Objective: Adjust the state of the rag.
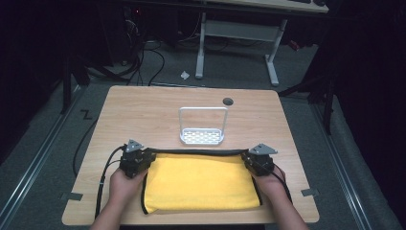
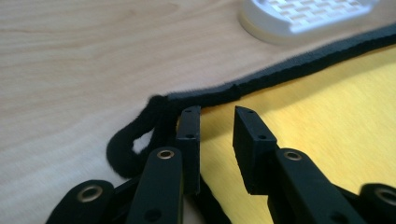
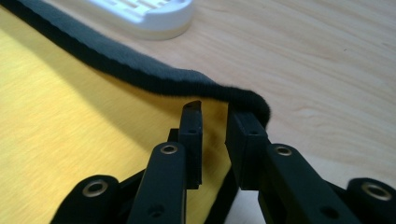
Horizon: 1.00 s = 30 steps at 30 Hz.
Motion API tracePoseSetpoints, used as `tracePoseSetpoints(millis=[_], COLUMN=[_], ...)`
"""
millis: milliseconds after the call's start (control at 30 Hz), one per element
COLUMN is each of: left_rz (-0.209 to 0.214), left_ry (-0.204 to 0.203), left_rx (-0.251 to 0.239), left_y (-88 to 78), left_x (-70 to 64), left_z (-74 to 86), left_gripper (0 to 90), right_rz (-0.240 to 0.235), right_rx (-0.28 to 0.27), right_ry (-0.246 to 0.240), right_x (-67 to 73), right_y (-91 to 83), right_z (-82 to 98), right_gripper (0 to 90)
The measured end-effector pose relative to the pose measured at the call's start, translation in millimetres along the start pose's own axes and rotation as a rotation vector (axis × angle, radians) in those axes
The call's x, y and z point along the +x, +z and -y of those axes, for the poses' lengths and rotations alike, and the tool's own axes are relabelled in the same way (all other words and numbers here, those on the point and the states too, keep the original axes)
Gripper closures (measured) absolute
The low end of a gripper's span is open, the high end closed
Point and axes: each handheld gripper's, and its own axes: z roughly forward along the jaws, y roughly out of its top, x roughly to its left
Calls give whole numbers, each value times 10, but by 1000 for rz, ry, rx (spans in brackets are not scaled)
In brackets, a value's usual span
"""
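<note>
Left hand: enters from the near edge of the worktop, wrapped around the left tongs.
Left tongs: at the far left corner of the yellow cloth. In the left gripper view the jaws stand apart with a clear gap, yellow fabric lying under and between them. Left jaw sits just beside the black trim; whether it presses the fabric cannot be told. No pinch visible; tongs read as spread.
Corner loop: small black hanging loop at the cloth's left corner, lying flat on the wood just left of the left jaw.
Yellow cloth: spread on the near half of the worktop between the two hands, folded, near edge close to the worktop's front edge. Black trim runs along its far edge from one pair of tongs to the other.
White rack: small white stand with a perforated base and a tall loop handle, upright, just beyond the middle of the cloth's far edge, not touching it as far as the high view shows.
Cable hole: dark round opening in the worktop, beyond the rack, to its right.
Right tongs: at the far right corner of the cloth. In the right gripper view the jaws are narrow but parted, the trim draped over their tips; not clamped on it.
Right hand: grips the right tongs from the near side.
</note>
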Motion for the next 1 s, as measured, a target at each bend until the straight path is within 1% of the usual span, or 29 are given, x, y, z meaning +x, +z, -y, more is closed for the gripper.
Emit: tracePoseSetpoints(millis=[33, 67, 100, 133, 167, 200, 233, 267, 300, 333, 367, 400, 433, 467, 500, 533, 567, 633, 667, 700, 733, 800, 867, 900, 933, 967, 1000], left_rz=[-3, -2, -2, -4, -9, -8, -8, -11, 2, 2, 19, 45, 45, 68, 75, 78, 83, 89, 89, 89, 111, 142, 142, 136, 126, 123, 123], left_ry=[-7, -32, -32, -39, -36, -15, -15, -6, -34, -34, -52, -90, -90, -95, -79, -74, -65, -49, -49, -52, -61, -77, -73, -63, -33, -36, -36], left_rx=[-14, -30, -30, -29, -17, -3, -3, -5, -6, -6, -8, -17, -17, -17, -12, -4, 4, 22, 22, 32, 44, 37, 42, 53, 67, 63, 63], left_y=[10, 3, 3, -7, -28, -104, -104, -160, -271, -271, -328, -463, -463, -525, -634, -688, -733, -799, -799, -816, -840, -857, -848, -828, -781, -769, -769], left_x=[19, 56, 56, 74, 82, 60, 60, 44, 30, 30, 21, -43, -43, -88, -186, -240, -291, -371, -371, -392, -412, -425, -440, -456, -483, -486, -486], left_z=[-16, -26, -26, -23, -16, 31, 31, 72, 168, 168, 224, 353, 353, 409, 520, 586, 645, 748, 748, 792, 852, 872, 871, 869, 882, 881, 881], left_gripper=[712, 694, 684, 673, 673, 655, 651, 649, 642, 631, 623, 616, 602, 586, 581, 578, 569, 542, 536, 529, 523, 520, 527, 567, 611, 659, 721], right_rz=[0, 5, 5, 8, 8, 7, 5, 1, -5, -9, -16, -22, -22, -31, -36, -39, -45, -57, -65, -67, -73, -86, -93, -96, -100, -107, -114], right_rx=[-3, -4, -4, -17, -17, -18, -23, -29, -31, -38, -39, -34, -34, -26, -26, -23, -20, -10, -3, 10, 18, 29, 40, 54, 65, 63, 67], right_ry=[18, 28, 28, 39, 39, 30, 22, 11, 1, -11, -16, -25, -25, -37, -42, -45, -36, -19, -14, -10, -11, 0, -5, -5, -9, -4, -5], right_x=[-46, -101, -101, -130, -130, -125, -106, -80, -51, -23, 6, 34, 34, 111, 135, 161, 182, 204, 213, 227, 235, 251, 267, 278, 289, 296, 299], right_y=[36, 82, 82, 90, 90, 49, 21, -22, -69, -121, -177, -231, -231, -353, -399, -460, -519, -619, -656, -689, -715, -760, -773, -760, -738, -729, -721], right_z=[-21, -50, -50, -68, -68, -74, -70, -56, -36, -4, 37, 84, 84, 186, 226, 280, 334, 442, 493, 541, 584, 646, 676, 682, 684, 677, 664], right_gripper=[755, 739, 739, 725, 725, 711, 704, 698, 690, 681, 664, 650, 650, 626, 621, 611, 602, 583, 575, 566, 561, 561, 563, 584, 612, 654, 729])
